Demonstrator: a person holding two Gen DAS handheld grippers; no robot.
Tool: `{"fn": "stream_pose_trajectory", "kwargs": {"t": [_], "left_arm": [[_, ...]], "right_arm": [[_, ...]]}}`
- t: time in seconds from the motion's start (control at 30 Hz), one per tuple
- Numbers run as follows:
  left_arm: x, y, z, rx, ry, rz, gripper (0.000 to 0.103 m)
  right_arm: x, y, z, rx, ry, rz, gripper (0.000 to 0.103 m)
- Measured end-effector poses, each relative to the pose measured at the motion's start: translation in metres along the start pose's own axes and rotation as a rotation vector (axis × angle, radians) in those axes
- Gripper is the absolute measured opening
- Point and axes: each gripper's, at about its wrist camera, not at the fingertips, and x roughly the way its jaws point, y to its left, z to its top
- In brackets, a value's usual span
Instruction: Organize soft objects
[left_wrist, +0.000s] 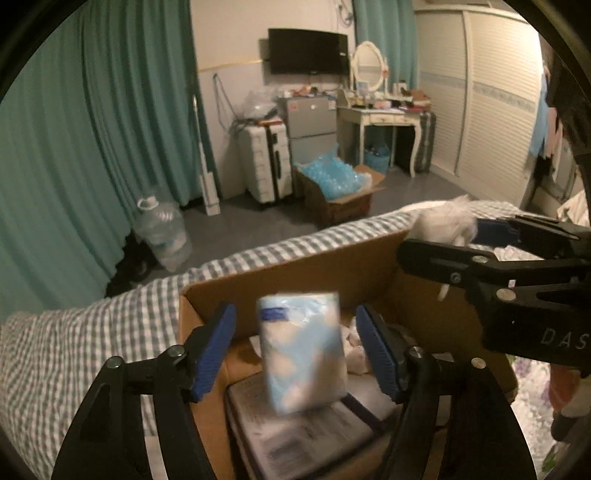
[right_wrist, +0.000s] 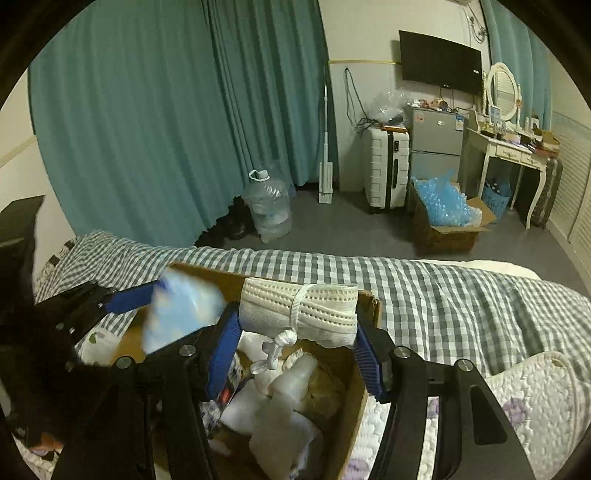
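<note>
A brown cardboard box (left_wrist: 332, 254) sits on the checked bed. A blue-and-white soft tissue pack (left_wrist: 303, 350) is blurred between the wide-apart blue pads of my left gripper (left_wrist: 299, 350), touching neither pad, above the box; it also shows in the right wrist view (right_wrist: 181, 314). My right gripper (right_wrist: 297, 332) is shut on a rolled white knitted cloth (right_wrist: 299, 310) tied with a cord, held over the box (right_wrist: 347, 402). The box holds white soft items (right_wrist: 280, 406) and papers (left_wrist: 295, 435). In the left wrist view the right gripper (left_wrist: 476, 236) holds the white cloth (left_wrist: 443, 219).
The grey-white checked bedspread (right_wrist: 443, 295) surrounds the box; a quilted floral cover (right_wrist: 535, 398) lies at right. Beyond the bed are a water jug (right_wrist: 267, 206), a suitcase (right_wrist: 386, 170), a box of blue wrap (right_wrist: 443, 214), a fridge and a dressing table.
</note>
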Motion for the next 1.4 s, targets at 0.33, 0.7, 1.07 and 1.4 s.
{"fn": "stream_pose_trajectory", "kwargs": {"t": [0.33, 0.7, 1.07, 1.4], "left_arm": [[-0.077, 0.006, 0.01, -0.021, -0.074, 0.062, 0.08], [-0.297, -0.011, 0.047, -0.008, -0.367, 0.197, 0.095], [-0.396, -0.005, -0.024, -0.098, -0.593, 0.291, 0.096], [-0.329, 0.003, -0.092, -0.171, -0.564, 0.217, 0.096]], "right_arm": [[-0.07, -0.007, 0.015, 0.033, -0.06, -0.064, 0.096], [-0.298, 0.054, 0.051, -0.028, -0.29, -0.141, 0.102], [-0.413, 0.108, 0.009, -0.065, -0.474, -0.117, 0.103], [-0.347, 0.104, -0.072, -0.084, -0.463, -0.035, 0.103]]}}
